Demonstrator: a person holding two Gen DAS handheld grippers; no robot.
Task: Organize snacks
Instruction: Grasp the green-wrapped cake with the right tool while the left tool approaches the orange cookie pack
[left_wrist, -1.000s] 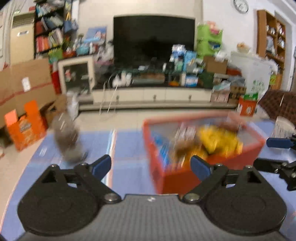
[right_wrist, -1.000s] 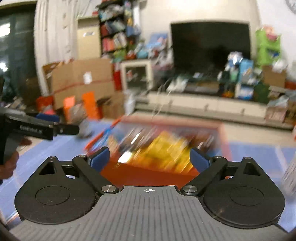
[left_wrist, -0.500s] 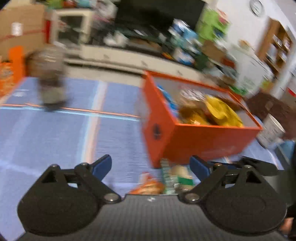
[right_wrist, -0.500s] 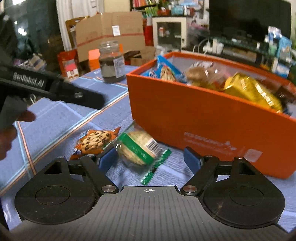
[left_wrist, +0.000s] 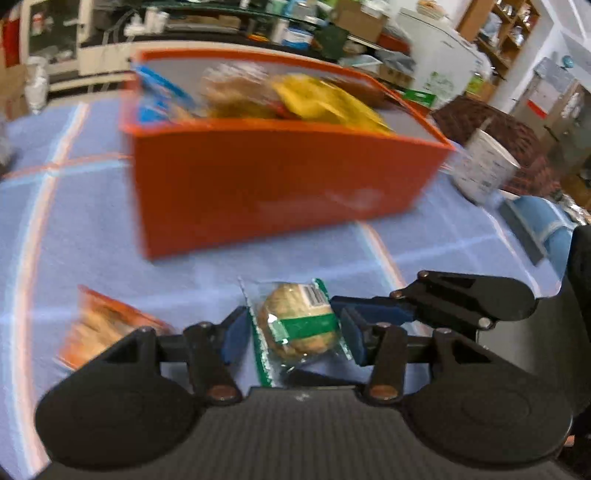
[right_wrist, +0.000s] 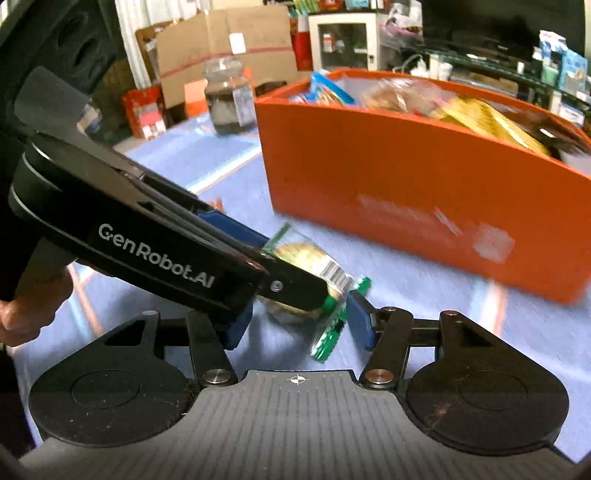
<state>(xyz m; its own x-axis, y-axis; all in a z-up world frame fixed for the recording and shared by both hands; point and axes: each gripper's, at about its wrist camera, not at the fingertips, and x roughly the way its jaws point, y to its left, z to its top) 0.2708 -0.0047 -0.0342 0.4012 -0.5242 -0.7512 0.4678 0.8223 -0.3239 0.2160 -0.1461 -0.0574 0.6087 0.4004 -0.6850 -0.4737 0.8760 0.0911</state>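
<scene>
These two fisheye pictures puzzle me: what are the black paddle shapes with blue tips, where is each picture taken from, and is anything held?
A person holds a handheld two-finger gripper in each hand, each carrying a camera that looks along its fingers. In the left view, the left gripper brackets a green-wrapped cookie on the blue tablecloth, with the right gripper reaching in sideways. In the right view, the right gripper brackets the same cookie. Whether either one actually grips it is unclear. Behind stands an orange box of snacks; an orange cookie packet lies nearby.

- Ahead of me, a blue table (left_wrist: 92, 221) with pale crossing stripes.
- A glass jar (right_wrist: 229, 99) of dark contents stands on it.
- A white paper cup (left_wrist: 484, 166) stands at my right.
- Cardboard boxes (right_wrist: 229, 40) behind.
</scene>
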